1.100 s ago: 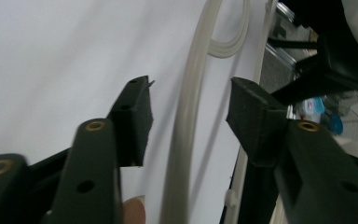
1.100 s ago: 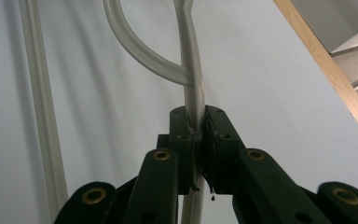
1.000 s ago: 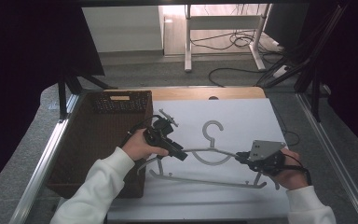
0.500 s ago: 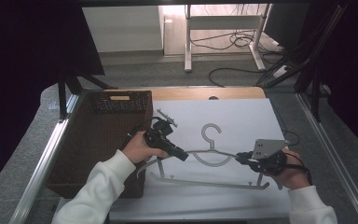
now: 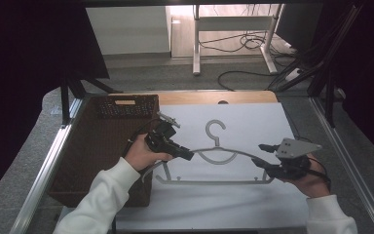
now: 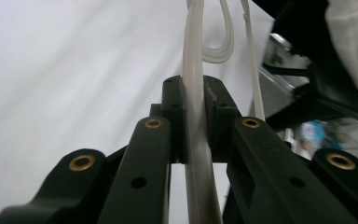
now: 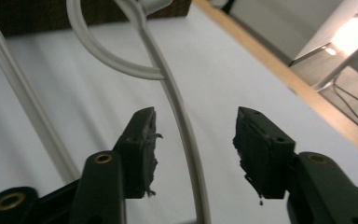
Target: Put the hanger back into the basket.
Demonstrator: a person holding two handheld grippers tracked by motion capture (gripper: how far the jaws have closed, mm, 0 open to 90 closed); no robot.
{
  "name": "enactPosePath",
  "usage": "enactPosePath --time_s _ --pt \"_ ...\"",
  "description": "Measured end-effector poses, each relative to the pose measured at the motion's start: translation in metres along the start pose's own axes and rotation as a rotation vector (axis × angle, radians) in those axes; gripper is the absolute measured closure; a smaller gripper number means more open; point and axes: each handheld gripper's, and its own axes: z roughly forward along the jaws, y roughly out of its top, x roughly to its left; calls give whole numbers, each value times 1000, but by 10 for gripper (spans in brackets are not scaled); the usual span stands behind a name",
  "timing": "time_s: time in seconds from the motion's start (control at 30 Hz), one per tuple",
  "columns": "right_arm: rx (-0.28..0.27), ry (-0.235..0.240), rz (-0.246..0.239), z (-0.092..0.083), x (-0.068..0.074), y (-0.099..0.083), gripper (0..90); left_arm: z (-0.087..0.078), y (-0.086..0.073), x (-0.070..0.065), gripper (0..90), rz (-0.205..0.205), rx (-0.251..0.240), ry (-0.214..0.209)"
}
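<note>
Far left on the table: dark wicker basket [image 5: 102, 146]. Just right of it, left gripper [image 5: 187, 156] w/ jaws clamped on the left shoulder of a pale grey hanger [image 5: 214, 168]; in the left gripper view the hanger [image 6: 196, 116] arm runs pinched between the pads. Hanger sits mid-sheet on white paper [image 5: 233, 204], hook pointing far. Right gripper [image 5: 258, 155], near right, jaws spread wide; in the right gripper view the hanger [image 7: 179, 116] arm passes between them, touching neither pad.

Pale grey plastic hanger [image 5: 214, 163] on white sheet, hook pointing away, left shoulder clamped, slightly raised
</note>
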Motion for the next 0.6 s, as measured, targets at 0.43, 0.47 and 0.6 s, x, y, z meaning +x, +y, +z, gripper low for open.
enactPosePath --time_s 0.43,0.47,0.6 --pt "-67 71 41 -26 19 -4 418 -39 -8 -3 813 15 -137 151" --pt "-61 71 42 -25 20 -5 417 -43 -10 -2 812 15 -148 155" --pt "-13 70 84 -14 22 -19 417 -55 -17 0 812 9 -169 164"
